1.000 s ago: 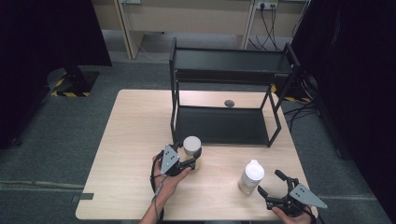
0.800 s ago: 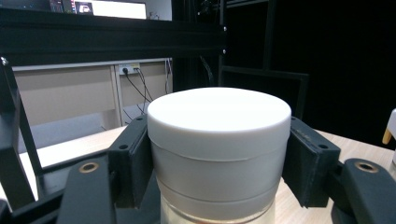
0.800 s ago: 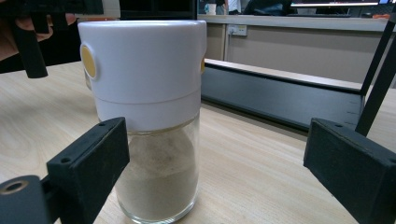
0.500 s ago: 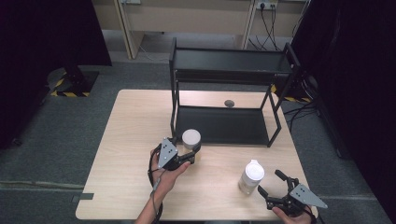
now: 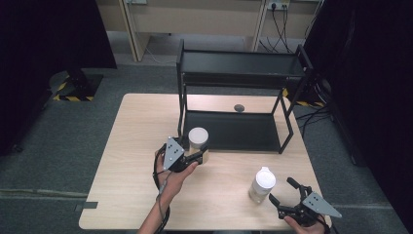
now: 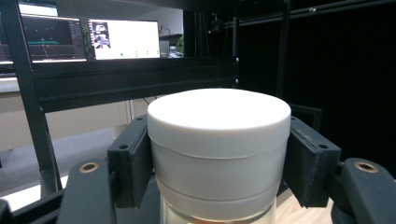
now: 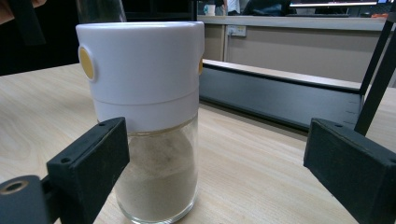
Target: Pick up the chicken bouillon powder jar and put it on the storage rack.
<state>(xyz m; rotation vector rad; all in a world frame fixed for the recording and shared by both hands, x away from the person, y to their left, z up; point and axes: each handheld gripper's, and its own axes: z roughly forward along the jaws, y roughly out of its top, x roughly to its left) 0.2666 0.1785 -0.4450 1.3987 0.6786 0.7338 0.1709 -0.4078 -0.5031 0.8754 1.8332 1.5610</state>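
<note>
the left gripper (image 5: 199, 157) is clamped on a white-capped jar (image 5: 198, 138), its two black jaws pressed flat against opposite sides of the cap with no gap showing in the left gripper view. the jar (image 6: 218, 149) is upright, with clear glass just visible below the wide white cap. from the high view, the jar sits near the middle of the table (image 5: 131, 161), just in front of the front left leg of the black shelf rack (image 5: 238, 68); whether its base touches the wood or hangs just above it cannot be told. the person's left hand (image 5: 173, 173) grips the tool from behind, and the forearm comes in from the table's near edge.

the right gripper (image 5: 285, 192) is wide open and holds nothing. it rests close to the table's near right corner, jaws pointing toward a second jar (image 5: 262, 184), which stands upright on the wood just beside it. in the right gripper view this second jar (image 7: 149, 116) has a tall white cap with a round yellow spot on its side and a glass body partly filled with pale powder; it stands close to the left jaw, apart from the right one, touching neither as far as can be seen.

the rack stands along the table's far edge, its lower tray (image 5: 234, 131) dark, and a small grey round object (image 5: 239, 107) lies on the table behind it.
</note>
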